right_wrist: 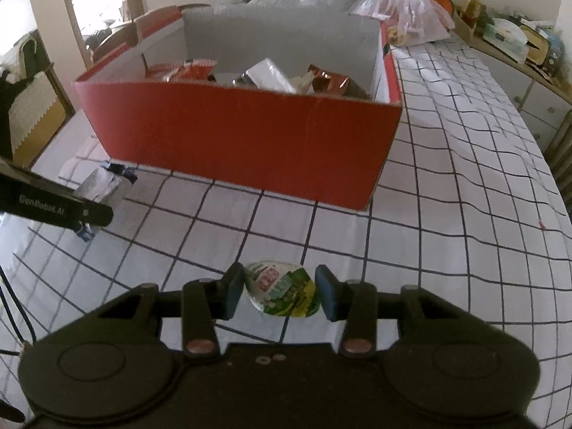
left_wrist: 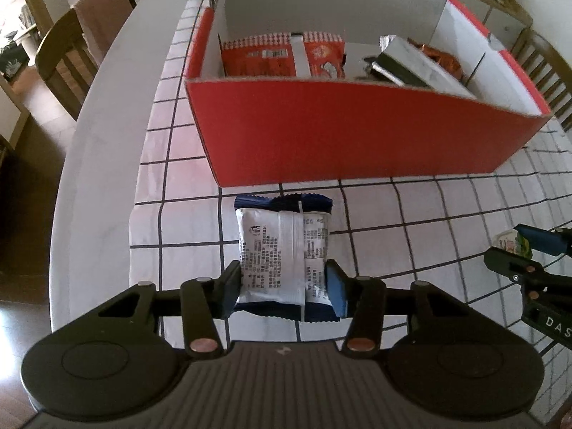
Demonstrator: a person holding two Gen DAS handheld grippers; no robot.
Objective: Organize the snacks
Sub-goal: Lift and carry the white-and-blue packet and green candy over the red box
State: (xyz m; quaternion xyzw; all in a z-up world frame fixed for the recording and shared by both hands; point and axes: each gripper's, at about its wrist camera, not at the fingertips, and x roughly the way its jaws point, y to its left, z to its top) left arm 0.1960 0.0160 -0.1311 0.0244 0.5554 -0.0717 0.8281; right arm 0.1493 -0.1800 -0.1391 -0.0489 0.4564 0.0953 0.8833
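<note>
A white and dark-blue snack packet [left_wrist: 282,243] lies on the checked tablecloth just in front of the red cardboard box [left_wrist: 357,132]. My left gripper [left_wrist: 284,289] is shut on the packet's near end, with a pad pressed on each side. A small jelly cup with a green printed lid [right_wrist: 282,289] sits between the pads of my right gripper [right_wrist: 280,291], which is shut on it. The box [right_wrist: 243,136] stands open and holds red packets [left_wrist: 264,57], a silver packet [left_wrist: 411,64] and an orange wrapper [left_wrist: 443,59].
The round table's edge [left_wrist: 89,164] curves close on the left, with wooden chairs [left_wrist: 71,50] beyond it. A clear plastic bag [right_wrist: 404,10] lies behind the box at the right. A sideboard with clutter [right_wrist: 518,39] runs along the far right.
</note>
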